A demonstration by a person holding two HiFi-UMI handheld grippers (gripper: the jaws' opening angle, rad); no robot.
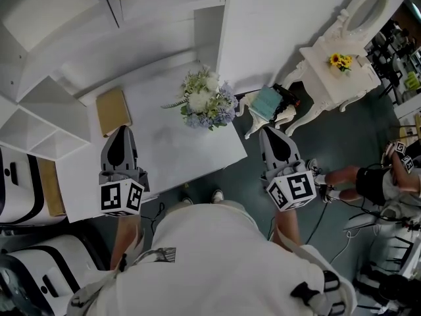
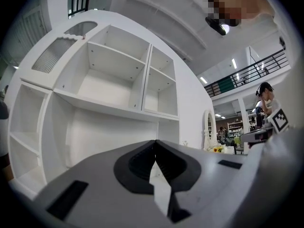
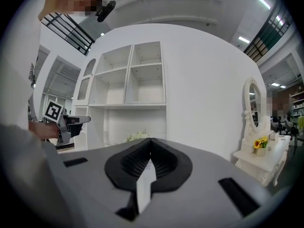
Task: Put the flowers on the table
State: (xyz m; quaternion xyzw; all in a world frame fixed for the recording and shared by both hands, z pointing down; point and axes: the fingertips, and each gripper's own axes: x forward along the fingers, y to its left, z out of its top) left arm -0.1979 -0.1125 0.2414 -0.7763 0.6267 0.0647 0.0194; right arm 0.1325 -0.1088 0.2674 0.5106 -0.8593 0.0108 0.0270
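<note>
A bouquet of white, green and pale blue flowers point(image 1: 206, 101) lies on the white table point(image 1: 164, 150), near its far right corner. In the right gripper view the flowers point(image 3: 137, 137) peek just above the jaws, well ahead. My left gripper point(image 1: 123, 134) hovers over the table's near left part, shut and empty; its own view shows the jaws point(image 2: 155, 144) meeting, aimed at the white shelving. My right gripper point(image 1: 270, 132) hangs just off the table's right edge, also shut point(image 3: 150, 140) with nothing in it. Both grippers are apart from the flowers.
A tan pad point(image 1: 113, 110) lies at the table's far left. White shelf units point(image 1: 39, 110) stand left and behind. To the right stand a white vanity point(image 1: 335, 84) with a mirror and sunflowers point(image 1: 340, 61), a teal box point(image 1: 266, 102), and another person point(image 1: 368, 180).
</note>
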